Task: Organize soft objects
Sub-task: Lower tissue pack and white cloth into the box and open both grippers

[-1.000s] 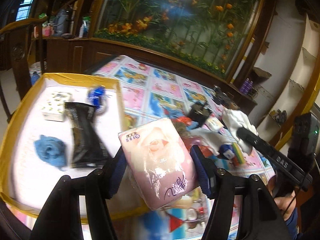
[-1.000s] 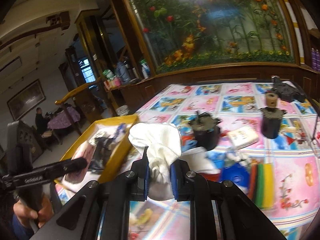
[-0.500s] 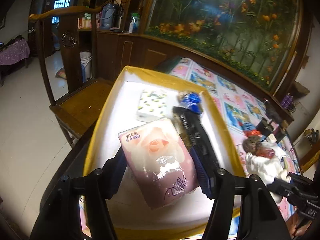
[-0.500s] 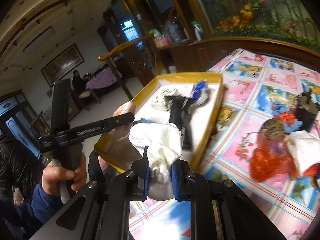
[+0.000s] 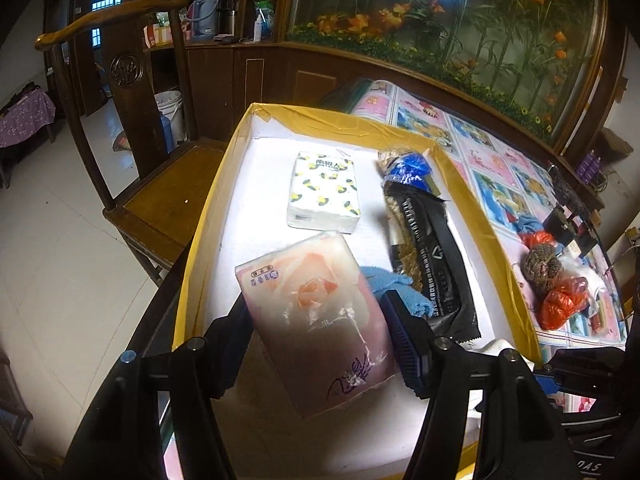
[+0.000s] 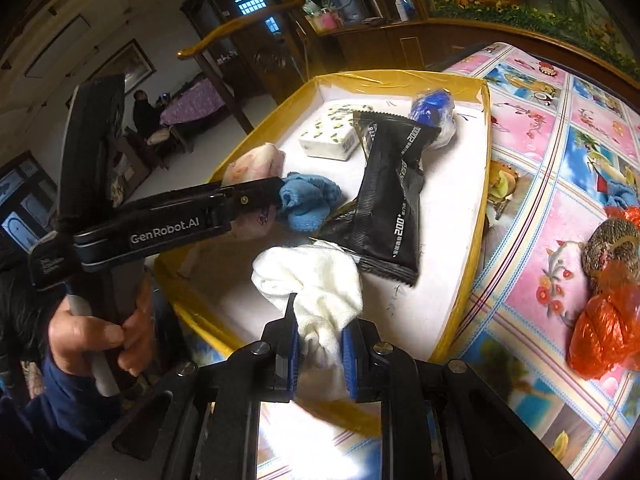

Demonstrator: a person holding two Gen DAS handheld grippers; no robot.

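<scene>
My left gripper (image 5: 320,332) is shut on a pink tissue pack (image 5: 316,320) and holds it over the near left part of the yellow-rimmed white tray (image 5: 208,220). In the tray lie a lemon-print tissue pack (image 5: 324,192), a black pouch (image 5: 432,260), a blue wrapped item (image 5: 408,168) and a blue cloth (image 5: 392,284). My right gripper (image 6: 318,344) is shut on a white cloth (image 6: 316,280) over the tray's near edge (image 6: 476,240). The left gripper's arm (image 6: 168,228) shows in the right wrist view, beside the blue cloth (image 6: 308,200).
On the patterned tablecloth (image 6: 560,160) right of the tray lie an orange plastic bag (image 6: 604,328) and a brown knitted item (image 6: 608,244). A wooden chair (image 5: 152,184) stands left of the table. Black objects (image 5: 568,216) sit further along the table.
Both grippers have moved further over the tray with their loads. The pink pack now hangs lower near the blue cloth, and the white cloth is over the tray's near end.
</scene>
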